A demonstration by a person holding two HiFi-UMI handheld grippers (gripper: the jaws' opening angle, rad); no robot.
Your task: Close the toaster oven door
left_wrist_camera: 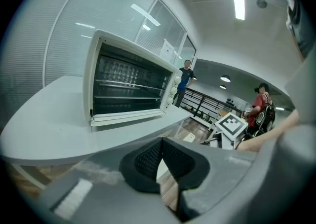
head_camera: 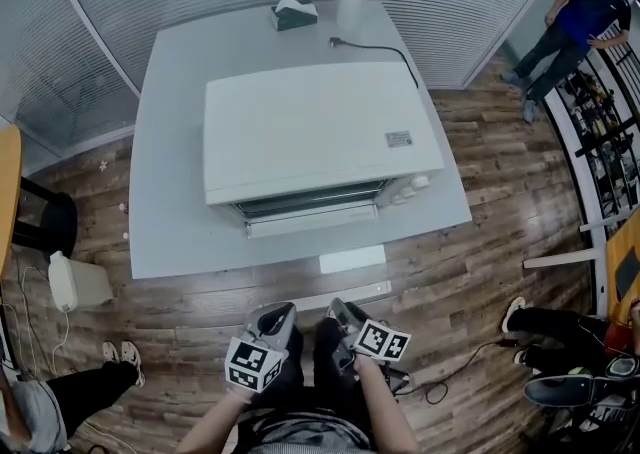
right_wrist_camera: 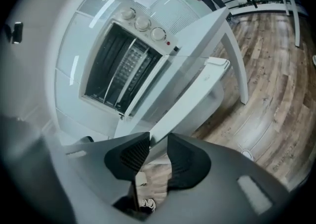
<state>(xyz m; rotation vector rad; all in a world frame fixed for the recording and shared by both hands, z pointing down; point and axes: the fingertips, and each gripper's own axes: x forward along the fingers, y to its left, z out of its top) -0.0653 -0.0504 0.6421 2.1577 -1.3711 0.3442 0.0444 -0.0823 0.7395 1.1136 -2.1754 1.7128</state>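
**Item: oven door, open, to be shut**

Location. The oven [head_camera: 320, 127] sits mid-table [head_camera: 170, 192], its mouth facing you. The door [right_wrist_camera: 190, 82] hangs from a hinge along the bottom of the mouth and lies folded down, roughly flat, reaching out toward you. Its pale front rail [head_camera: 340, 294] appears to pass the table edge. The knobs [right_wrist_camera: 143, 22] stand in a column beside the mouth.

Make. A clear pane in a white frame. Judge it stiff, light to swing and smooth-faced. The pane is the fragile part, and it is probably slippery under a pad.

Where to take hold. Go for the front rail, farthest from the hinge, where the least push turns it. Come up from underneath and lift in an arc, or pinch the rail. Keep your pads off the pane. The oven itself looks light enough to slide back on the table if you shove hard at the end of the swing, so ease the door into the frame.

Your tools. The left gripper [left_wrist_camera: 160, 144] is closed, pad against pad, holding nothing; it is low and short of the table. The right gripper [right_wrist_camera: 158, 141] has its jaws partly apart and is empty. The rail runs just ahead of its gap, and neither pad is pressing on it.
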